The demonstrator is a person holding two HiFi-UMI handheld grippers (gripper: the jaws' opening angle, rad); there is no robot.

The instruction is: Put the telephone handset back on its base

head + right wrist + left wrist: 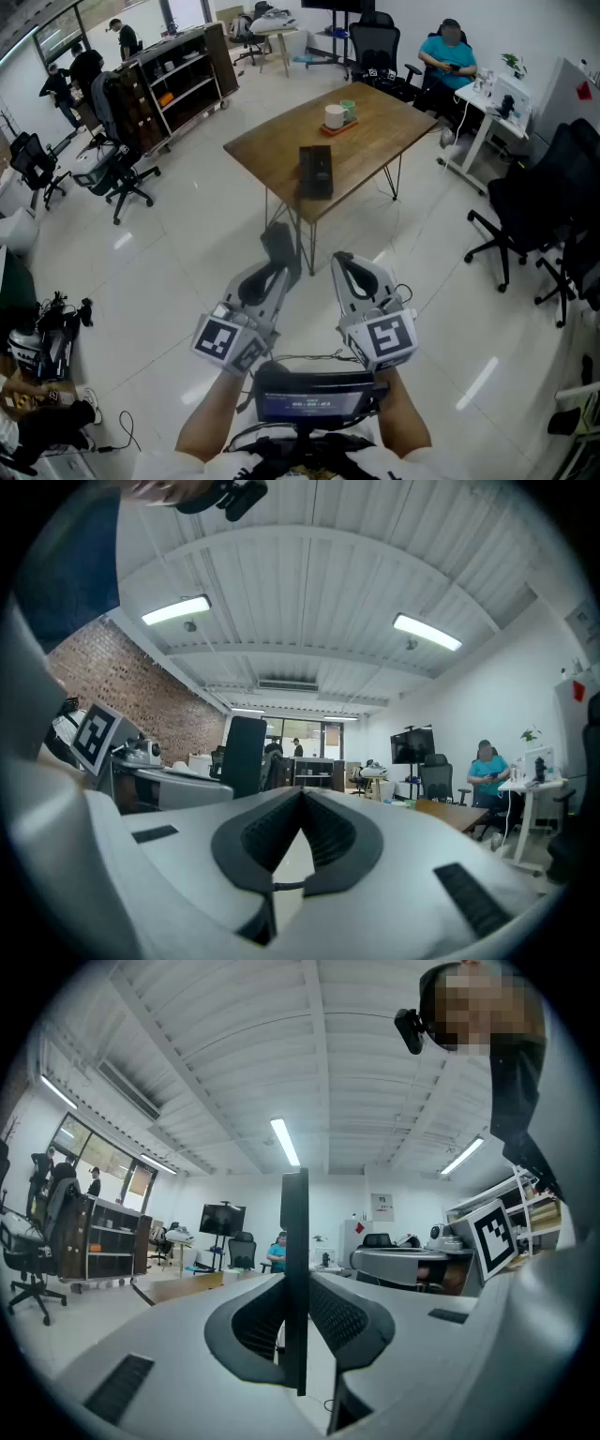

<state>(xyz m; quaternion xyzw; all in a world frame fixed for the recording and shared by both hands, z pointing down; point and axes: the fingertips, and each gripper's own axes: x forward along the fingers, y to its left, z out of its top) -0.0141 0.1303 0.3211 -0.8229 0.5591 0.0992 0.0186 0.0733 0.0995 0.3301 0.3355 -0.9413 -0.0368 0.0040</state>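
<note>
While the left tongs (271,277) clamp a thin dark slab, apparently the handset (278,244), the right tongs (345,266) are closed on nothing. The base (316,172) lies on the desk (380,127) at twelve o'clock, well apart. Carrying and seating the handset are left to do.

Black rectangular telephone base (316,172) sits at the brown wooden table's (384,136) near edge; left gripper (279,272) is clamped on the dark flat handset (277,242), well apart.
</note>
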